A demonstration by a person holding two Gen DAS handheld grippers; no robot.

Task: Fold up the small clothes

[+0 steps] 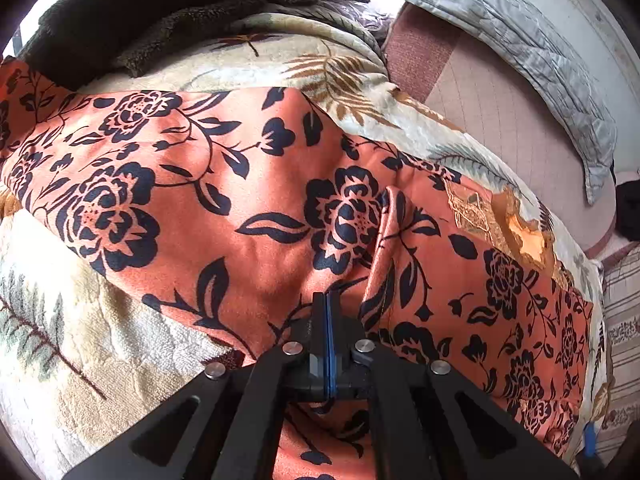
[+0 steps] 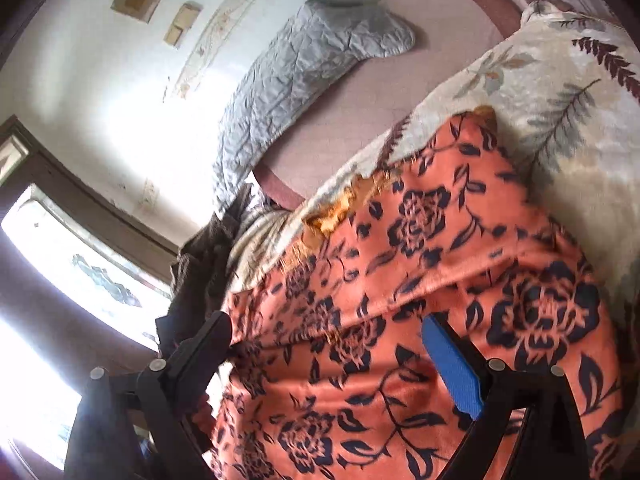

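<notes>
An orange garment with a dark navy flower print (image 1: 248, 184) lies spread across a cream leaf-patterned blanket (image 1: 80, 344) on a bed. My left gripper (image 1: 326, 304) is shut, its fingers pressed together on a raised fold of the garment near its lower edge. In the right wrist view the same garment (image 2: 420, 280) fills the lower half. My right gripper (image 2: 324, 332) is open, its blue-padded right finger (image 2: 452, 368) and black left finger (image 2: 204, 344) wide apart over the cloth.
A dark brown fleece (image 1: 160, 12) is piled at the blanket's far end. A grey quilted cover (image 1: 540, 52) lies along the pink mattress (image 1: 500, 120) by the wall. A bright window (image 2: 60, 280) is at the left in the right wrist view.
</notes>
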